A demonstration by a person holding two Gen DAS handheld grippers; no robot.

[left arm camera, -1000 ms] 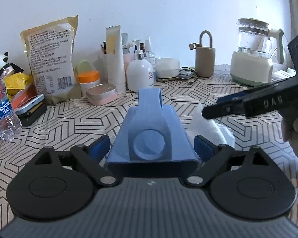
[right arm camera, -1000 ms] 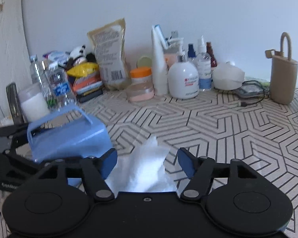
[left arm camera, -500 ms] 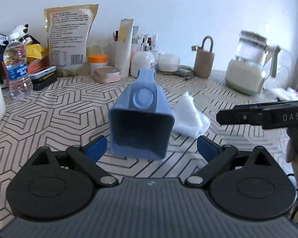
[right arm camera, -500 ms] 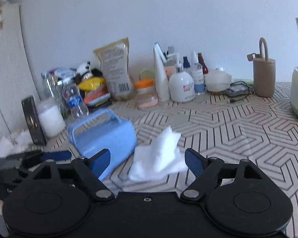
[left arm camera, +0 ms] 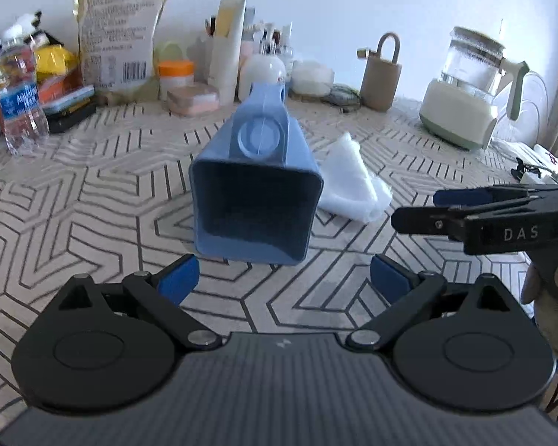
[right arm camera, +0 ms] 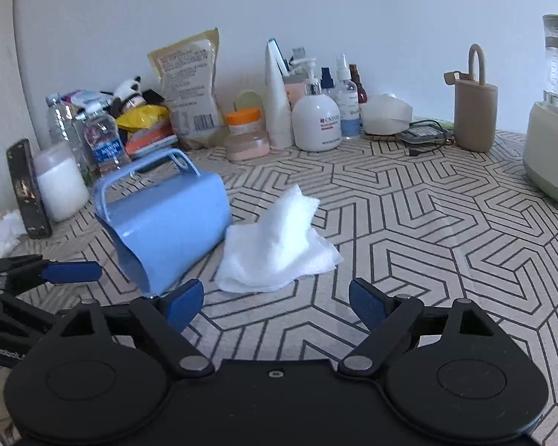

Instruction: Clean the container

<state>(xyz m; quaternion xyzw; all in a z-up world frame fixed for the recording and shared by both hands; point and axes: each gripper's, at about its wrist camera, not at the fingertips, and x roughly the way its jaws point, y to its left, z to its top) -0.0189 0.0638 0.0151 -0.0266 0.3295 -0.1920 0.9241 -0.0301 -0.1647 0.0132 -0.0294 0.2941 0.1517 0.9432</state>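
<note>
Left tool (left arm camera: 282, 278), bottom centre of the left wrist view: jaws spread wide, having just been opening, nothing between the blue pads, released. Just beyond it, centre frame, the blue container (left arm camera: 255, 200) lies on its side on the bench (left arm camera: 93, 200), open mouth facing the camera, handle on top and pointing away. No contact between the pads and the container rim.

Right tool (right arm camera: 275, 304), bottom centre of the right wrist view: jaws also wide, having just been opening, nothing gripped, released. Its left pad sits just in front of the container's mouth edge at lower left; whether they touch cannot be told. The same tool shows side-on at the right edge of the left wrist view, with part of a hand (left arm camera: 550, 297) below it.

White cloth (right arm camera: 275, 245): crumpled, lying on the bench centre frame, touching or just beside the container's right flank, clear of both tools.

Further back, along the wall: water bottle (left arm camera: 16, 96) at upper left, a tall printed pouch (left arm camera: 119, 29) leaning on the wall, an orange-lidded jar (right arm camera: 243, 130), a white pump bottle (right arm camera: 316, 122) among smaller bottles at upper centre, a tan looped-handle case (left arm camera: 381, 81), and a glass kettle (left arm camera: 465, 89) on a pale base at upper right.
</note>
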